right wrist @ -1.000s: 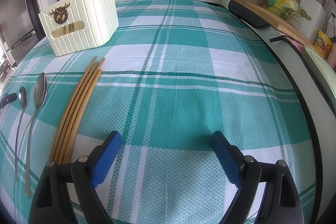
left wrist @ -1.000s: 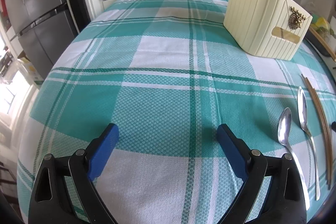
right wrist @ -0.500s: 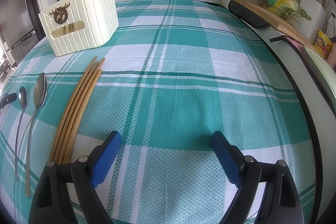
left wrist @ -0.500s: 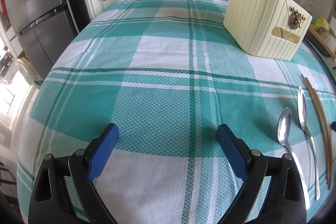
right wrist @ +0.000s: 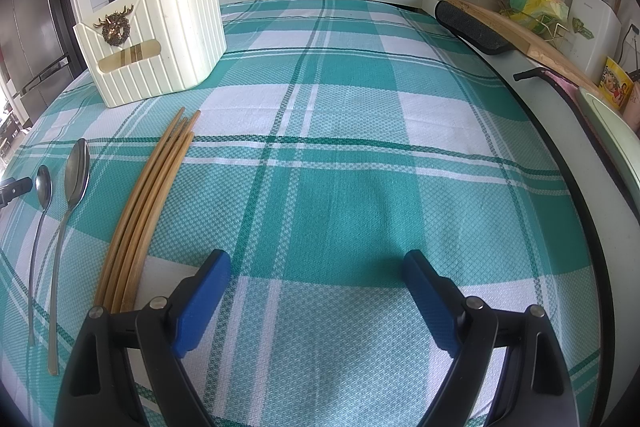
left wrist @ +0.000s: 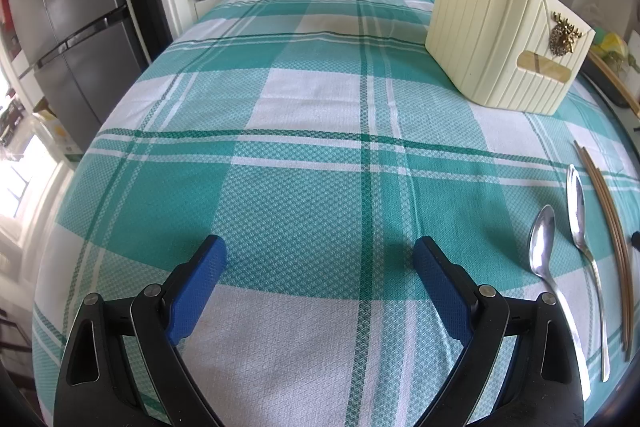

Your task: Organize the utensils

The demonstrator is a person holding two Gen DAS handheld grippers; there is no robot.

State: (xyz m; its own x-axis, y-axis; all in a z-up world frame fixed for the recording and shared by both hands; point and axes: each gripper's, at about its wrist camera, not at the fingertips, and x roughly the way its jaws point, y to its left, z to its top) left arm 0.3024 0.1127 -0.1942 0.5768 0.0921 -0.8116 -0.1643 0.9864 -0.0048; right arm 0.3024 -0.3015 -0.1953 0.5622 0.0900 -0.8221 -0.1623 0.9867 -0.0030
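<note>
Claws L (left wrist: pixel 319 253) & R (right wrist: pixel 316 267) tilted down, agape

left wrist: low, tilted down | right wrist: same | shared: spoons (left wrist: pixel 560 247), chopsticks (right wrist: pixel 148 203), holder (right wrist: pixel 156 39)

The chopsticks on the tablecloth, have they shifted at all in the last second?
No. In the right wrist view the chopsticks lie where they did, tips just short of the cream utensil holder, beside the two spoons.
</note>
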